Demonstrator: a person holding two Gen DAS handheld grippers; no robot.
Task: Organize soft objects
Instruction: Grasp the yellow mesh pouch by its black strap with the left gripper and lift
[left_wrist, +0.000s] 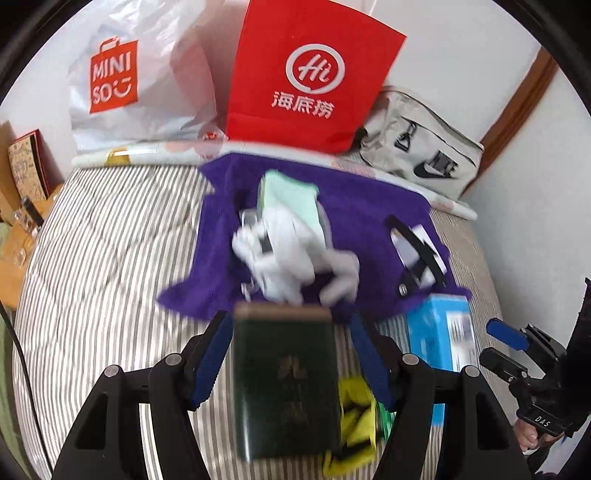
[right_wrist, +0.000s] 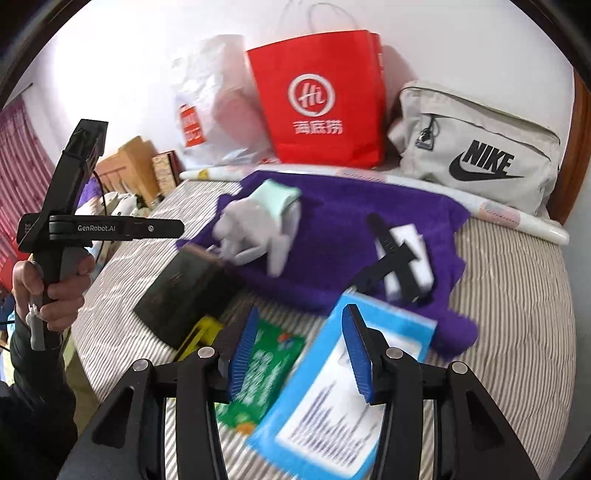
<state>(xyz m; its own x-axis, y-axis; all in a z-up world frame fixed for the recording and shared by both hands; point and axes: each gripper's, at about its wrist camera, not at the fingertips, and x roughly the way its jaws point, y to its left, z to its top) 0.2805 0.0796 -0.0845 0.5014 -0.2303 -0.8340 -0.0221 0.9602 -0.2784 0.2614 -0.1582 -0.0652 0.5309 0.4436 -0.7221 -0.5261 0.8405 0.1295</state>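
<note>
On the striped bed lies a purple fleece cloth (left_wrist: 351, 206) with a white and mint soft item (left_wrist: 291, 236) and a black strap around a white box (left_wrist: 417, 254) on it. My left gripper (left_wrist: 288, 362) is open, its blue pads standing clear of both sides of a dark green box (left_wrist: 284, 376) that lies on the bed below. A yellow cloth (left_wrist: 354, 417) sits beside that box. My right gripper (right_wrist: 299, 354) is open above a blue pack (right_wrist: 332, 398) and a green packet (right_wrist: 266, 369), gripping nothing. A hand (right_wrist: 55, 288) holds the left gripper's handle at the left edge.
Along the wall stand a white MINISO plastic bag (left_wrist: 122, 74), a red paper bag (left_wrist: 310, 74) and a grey Nike bag (right_wrist: 480, 155). Wooden furniture (left_wrist: 11, 236) borders the bed's left side. The striped cover (left_wrist: 110, 258) is bare left of the purple cloth.
</note>
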